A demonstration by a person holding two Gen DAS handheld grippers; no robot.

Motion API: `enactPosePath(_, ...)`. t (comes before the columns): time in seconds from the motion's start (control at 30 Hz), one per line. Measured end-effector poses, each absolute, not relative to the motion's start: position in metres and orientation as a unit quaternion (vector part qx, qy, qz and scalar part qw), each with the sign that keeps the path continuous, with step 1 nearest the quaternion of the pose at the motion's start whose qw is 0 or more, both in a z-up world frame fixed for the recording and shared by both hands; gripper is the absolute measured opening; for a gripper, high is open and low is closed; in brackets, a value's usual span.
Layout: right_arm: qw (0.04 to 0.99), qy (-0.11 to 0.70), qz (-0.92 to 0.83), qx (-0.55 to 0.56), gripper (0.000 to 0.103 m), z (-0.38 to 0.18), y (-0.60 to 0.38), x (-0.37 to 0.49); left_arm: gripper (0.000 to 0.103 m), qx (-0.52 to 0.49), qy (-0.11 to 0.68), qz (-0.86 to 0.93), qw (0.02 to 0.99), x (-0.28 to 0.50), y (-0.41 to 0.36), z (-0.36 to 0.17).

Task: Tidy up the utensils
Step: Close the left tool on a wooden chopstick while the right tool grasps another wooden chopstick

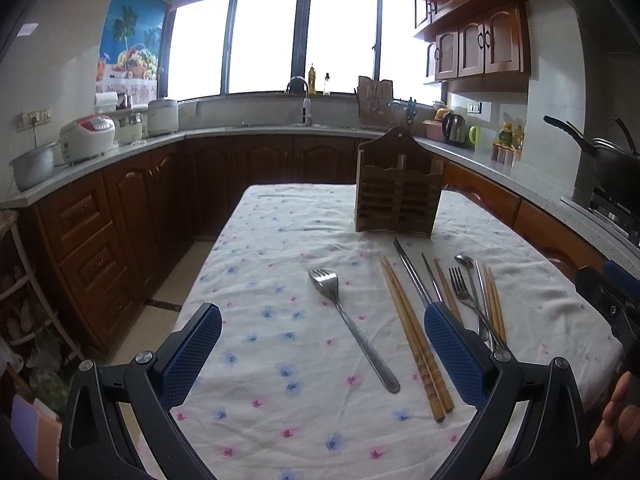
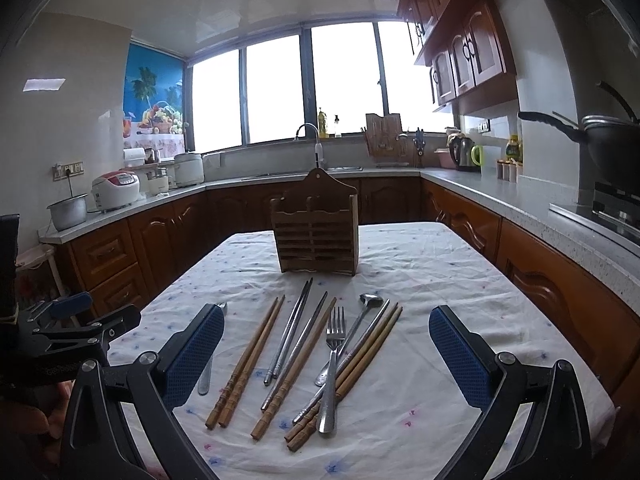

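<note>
Both tools held above the table [image 1: 552, 304], which is covered in a floral cloth.

Our left gripper [image 1: 322, 354]: fingers spread wide apart, nothing between the pads. A lone steel fork [image 1: 352, 326] lies flat on the cloth in the gap ahead of it, tines pointing away from us. Just to its right, a pair of bamboo chopsticks [image 1: 414, 340], reaching toward the right finger.

Our right gripper [image 2: 326, 356]: fingers likewise apart, holding nothing. Ahead of it, between the two fingers, the main scatter: metal chopsticks [image 2: 290, 338], a second fork [image 2: 332, 368], a spoon [image 2: 352, 336], and more bamboo chopsticks [image 2: 356, 372] crossing under the fork. All flat on the cloth.

Wooden utensil holder [image 2: 316, 232] stands upright beyond the scatter, well apart from both grippers, slatted front facing us.
</note>
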State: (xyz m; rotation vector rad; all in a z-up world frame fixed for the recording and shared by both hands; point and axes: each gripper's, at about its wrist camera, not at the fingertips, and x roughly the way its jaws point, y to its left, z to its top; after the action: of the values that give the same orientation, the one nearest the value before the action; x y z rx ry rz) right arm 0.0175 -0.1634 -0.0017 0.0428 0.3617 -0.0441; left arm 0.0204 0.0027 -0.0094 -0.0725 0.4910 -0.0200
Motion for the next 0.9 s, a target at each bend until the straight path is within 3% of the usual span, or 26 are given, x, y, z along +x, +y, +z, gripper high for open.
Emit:
enactPosePath(0.37,0.971,0.228,-0.028,0.065,0.101,-0.007,-0.198,0.046,0.098,-0.047,0.314,-0.031,0.948,0.071,0.011,-0.001)
enactPosePath(0.43,0.966,0.244,-0.03,0.082,0.094,-0.009,-0.207,0.055,0.096,-0.045,0.33,-0.035,0.942,0.084,0.011,0.002)
enactPosePath(0.6,0.944,0.298,-0.038,0.136,0.063,-0.02,-0.236,0.085,0.086,-0.033,0.358,-0.049,0.932,0.118,0.003,0.01)
enactPosePath(0.77,0.929,0.331,-0.046,0.157,0.055,-0.028,-0.25,0.107,0.086,-0.02,0.378,-0.055,0.924,0.148,-0.007,0.015)
enactPosePath(0.9,0.92,0.355,-0.05,0.162,0.043,-0.034,-0.257,0.126,0.076,-0.008,0.404,-0.058,0.913,0.174,-0.016,0.007)
